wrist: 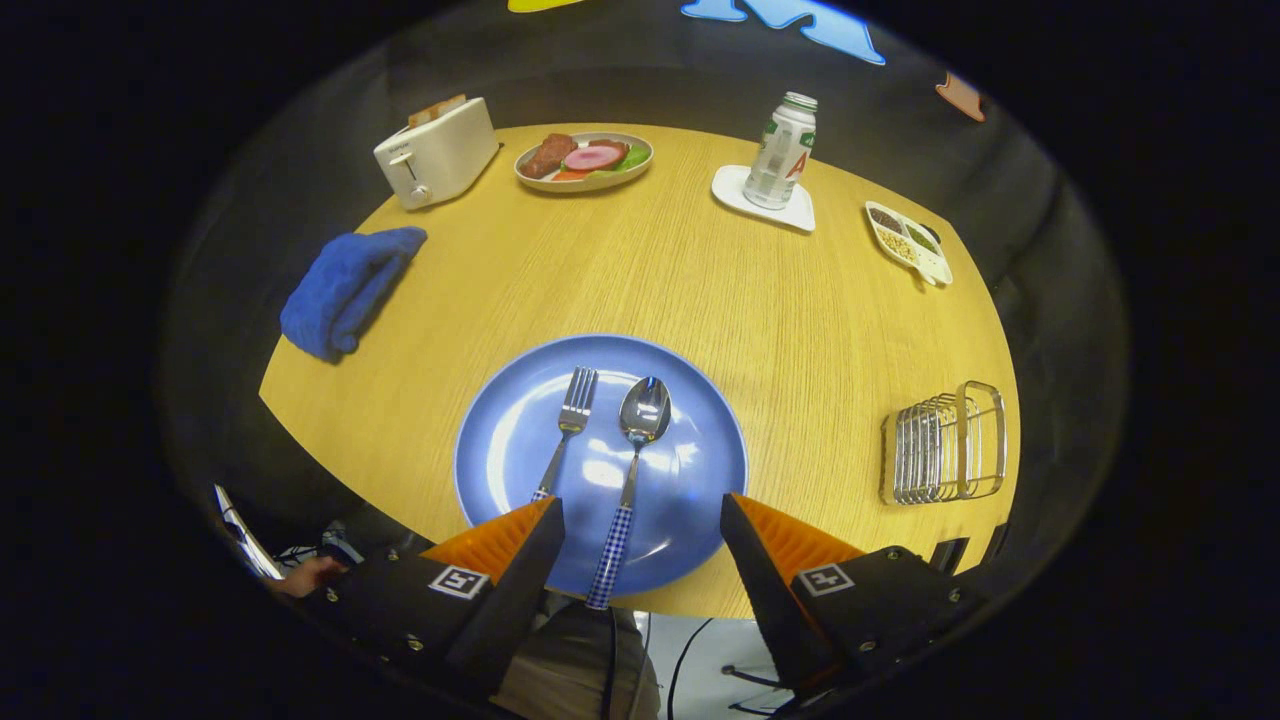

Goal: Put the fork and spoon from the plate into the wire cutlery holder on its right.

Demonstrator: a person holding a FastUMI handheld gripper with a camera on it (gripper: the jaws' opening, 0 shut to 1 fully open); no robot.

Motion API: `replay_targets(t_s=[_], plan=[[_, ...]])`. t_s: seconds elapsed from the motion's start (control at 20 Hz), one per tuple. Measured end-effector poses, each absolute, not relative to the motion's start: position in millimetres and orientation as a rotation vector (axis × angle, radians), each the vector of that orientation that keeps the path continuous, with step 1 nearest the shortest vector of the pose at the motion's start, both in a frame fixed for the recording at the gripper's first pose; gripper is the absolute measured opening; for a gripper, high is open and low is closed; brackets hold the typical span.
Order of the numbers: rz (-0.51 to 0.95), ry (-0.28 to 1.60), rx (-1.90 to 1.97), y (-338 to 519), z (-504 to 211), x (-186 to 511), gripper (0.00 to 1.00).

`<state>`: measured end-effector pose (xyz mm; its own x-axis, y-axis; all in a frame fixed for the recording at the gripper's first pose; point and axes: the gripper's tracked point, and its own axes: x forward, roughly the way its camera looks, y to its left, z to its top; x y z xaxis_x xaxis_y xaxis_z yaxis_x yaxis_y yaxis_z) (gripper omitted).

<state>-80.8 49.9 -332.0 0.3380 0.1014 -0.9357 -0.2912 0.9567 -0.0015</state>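
Your tongs [640,520] hung apart over the plate [500,450], spoon [632,470] handle between them, fork [566,425] at its nine o'clock, holder [945,442] at three on the counter [720,290].

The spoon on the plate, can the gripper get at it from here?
Probably yes: the gripper is open, the spoon handle lies between its fingers, and nothing covers it on the blue plate.

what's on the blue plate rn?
Fork and spoon lie side by side on the blue plate. The open claw covers the fork's handle end.
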Motion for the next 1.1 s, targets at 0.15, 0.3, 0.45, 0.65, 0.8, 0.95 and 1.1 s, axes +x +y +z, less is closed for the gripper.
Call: replay_targets(t_s=[0.15,0.3,0.45,0.65,0.8,0.95,1.1], plan=[[0.266,1.237,-0.208,50.9,-343.2,-86.5,0.96],[0.274,1.270,-0.238,51.2,-358.1,-91.9,0.92],[0.284,1.326,-0.272,52.5,-374.7,-98.3,0.86],[0.270,1.439,-0.320,50.1,-393.8,-108.1,0.72],[0.293,1.522,-0.318,55.4,-407.6,-118.1,0.60],[0.291,1.567,-0.376,45.4,-402.1,-110.7,0.17],[0.363,1.587,-0.382,42.0,-393.8,-106.4,0.16]])
